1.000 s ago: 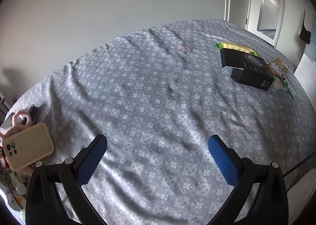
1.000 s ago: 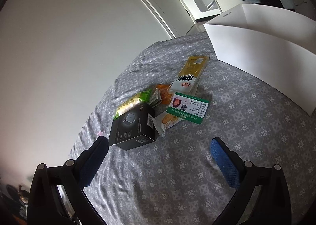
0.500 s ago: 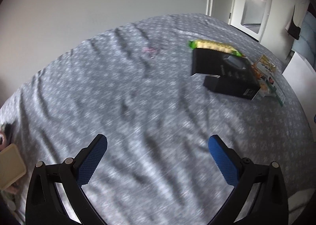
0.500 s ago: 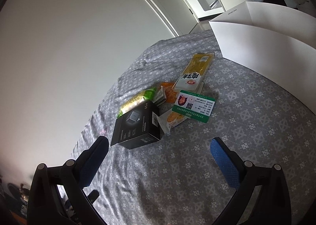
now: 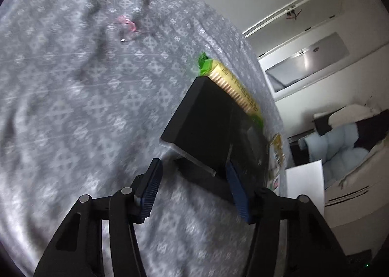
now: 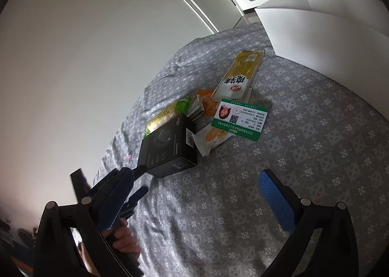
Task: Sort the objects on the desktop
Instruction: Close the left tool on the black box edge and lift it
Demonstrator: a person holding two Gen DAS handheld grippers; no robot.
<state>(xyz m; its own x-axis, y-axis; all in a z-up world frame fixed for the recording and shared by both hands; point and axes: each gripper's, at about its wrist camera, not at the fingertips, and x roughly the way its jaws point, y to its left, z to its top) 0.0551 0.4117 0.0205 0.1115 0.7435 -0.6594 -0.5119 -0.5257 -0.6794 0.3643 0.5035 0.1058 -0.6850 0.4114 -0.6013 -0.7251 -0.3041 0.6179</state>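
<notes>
The left tool (image 5: 192, 192) has been brought across the bed (image 5: 73, 106) to the black box (image 5: 206, 126), which was far off a second ago and now fills the middle of the left wrist view. Its jaws, then spread to the full, are closing at this moment. The near corner of the box lies between the two blue pads, but it cannot be told with certainty that both pads already press on it; the left pad seems to stand a little apart from the box edge. In the right wrist view the left tool (image 6: 136, 179) is seen arriving at the near end of the black box (image 6: 167, 145), with the person's hand (image 6: 124, 238) behind it.

The right tool (image 6: 197, 209) is held wide open above the bedcover and holds nothing; it has hardly moved.

The box rests on the grey patterned cover, partly on a green and yellow snack packet (image 6: 167, 114). Just beside it lie an orange packet (image 6: 206, 104), a green card (image 6: 240, 119) and a long yellow packet (image 6: 240, 75). A white carton (image 6: 328, 33) stands further back.

It is judged that the box has been chosen as the first thing to be sorted, and that the grasp is only beginning. A corner grip may let the box turn when it is lifted.
</notes>
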